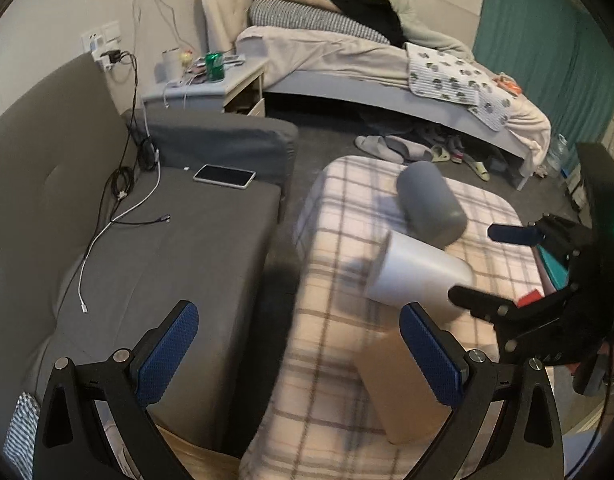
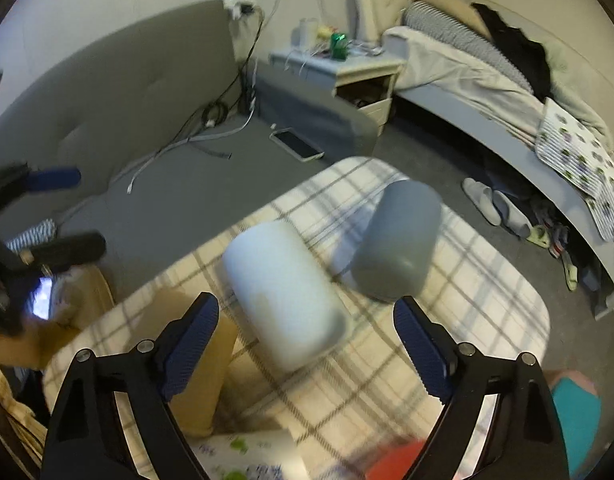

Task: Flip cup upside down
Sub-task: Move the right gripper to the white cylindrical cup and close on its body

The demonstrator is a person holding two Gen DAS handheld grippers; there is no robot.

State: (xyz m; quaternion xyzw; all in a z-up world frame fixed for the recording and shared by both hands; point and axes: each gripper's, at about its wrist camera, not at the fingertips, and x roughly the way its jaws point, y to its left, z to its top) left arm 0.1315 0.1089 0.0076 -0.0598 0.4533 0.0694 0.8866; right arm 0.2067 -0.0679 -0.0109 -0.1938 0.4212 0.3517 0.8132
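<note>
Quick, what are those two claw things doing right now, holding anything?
Left hand-held gripper: open, holding nothing.
Right hand-held gripper: open, holding nothing; white cup lies ahead.

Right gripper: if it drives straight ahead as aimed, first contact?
Likely the white cup, tilted on the plaid cloth between the open right gripper fingers. The grey cup is beyond; depth unclear.

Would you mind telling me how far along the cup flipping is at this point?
Done: the white cup and grey cup both appear to stand base-up on the checked cloth, though blur hides their rims. In hand: nothing; the right tool is open around the white cup without touching it, and the left tool is open and empty. Left: apparently just withdrawing.
</note>
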